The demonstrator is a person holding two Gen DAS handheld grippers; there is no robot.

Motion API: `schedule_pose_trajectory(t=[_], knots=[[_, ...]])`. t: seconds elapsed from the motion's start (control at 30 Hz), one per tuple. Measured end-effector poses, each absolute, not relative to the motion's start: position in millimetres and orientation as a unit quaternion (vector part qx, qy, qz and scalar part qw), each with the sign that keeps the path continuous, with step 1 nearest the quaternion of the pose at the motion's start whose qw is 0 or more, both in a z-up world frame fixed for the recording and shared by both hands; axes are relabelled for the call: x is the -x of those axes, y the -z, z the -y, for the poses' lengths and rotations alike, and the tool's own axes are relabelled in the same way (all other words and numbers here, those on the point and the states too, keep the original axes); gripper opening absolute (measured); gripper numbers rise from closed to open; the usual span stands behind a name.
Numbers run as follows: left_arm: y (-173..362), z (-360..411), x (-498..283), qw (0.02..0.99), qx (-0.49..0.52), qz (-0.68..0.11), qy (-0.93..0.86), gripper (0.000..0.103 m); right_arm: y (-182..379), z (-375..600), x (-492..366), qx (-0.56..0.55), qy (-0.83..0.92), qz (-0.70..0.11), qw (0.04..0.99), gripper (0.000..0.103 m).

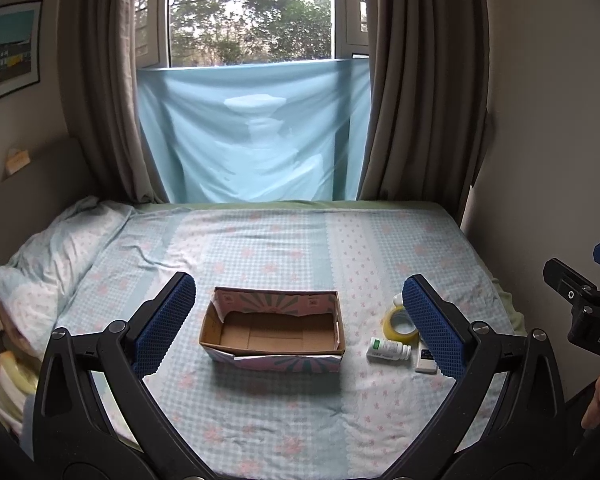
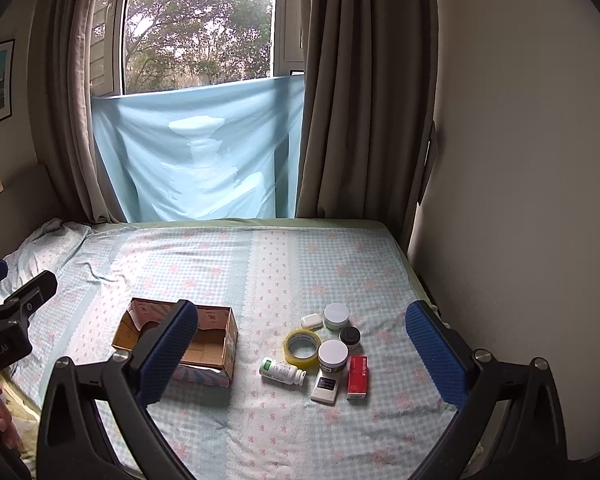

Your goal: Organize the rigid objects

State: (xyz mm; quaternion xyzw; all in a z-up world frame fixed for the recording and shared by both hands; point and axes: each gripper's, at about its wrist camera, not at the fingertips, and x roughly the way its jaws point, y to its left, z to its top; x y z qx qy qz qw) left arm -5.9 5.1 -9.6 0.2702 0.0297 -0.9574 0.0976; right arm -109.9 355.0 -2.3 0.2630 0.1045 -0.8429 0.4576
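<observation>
- The bed [image 2: 284,264] lies bare from the objects out to 12 o'clock, as far as the curtains [image 2: 364,100] and hanging blue cloth [image 2: 196,152].
- The open cardboard box [image 2: 204,344] sits at 9 o'clock of the cluster, with a strip of bare sheet between them.
- The cluster is tight: tape roll [image 2: 302,348], white bottle [image 2: 283,371], two white-lidded jars [image 2: 333,354], black cap [image 2: 350,337], red box [image 2: 358,376] and remote [image 2: 325,387] touch or sit just beside each other.
- The wall [image 2: 520,200] closes 3 o'clock.
- Rumpled bedding [image 1: 52,264] crowds 9 o'clock.
- Both grippers, left gripper [image 1: 300,320] and right gripper [image 2: 300,356], hang above the bed with jaws spread.
</observation>
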Motion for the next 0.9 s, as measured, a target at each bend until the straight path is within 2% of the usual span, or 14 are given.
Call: schedule_pose_trajectory(t=[0.9], knots=[[5,-2,4,0.143,-0.264,-0.033,0.953,0.103,0,-357,99,-0.254,0.850,-0.103,0.451,0.103]])
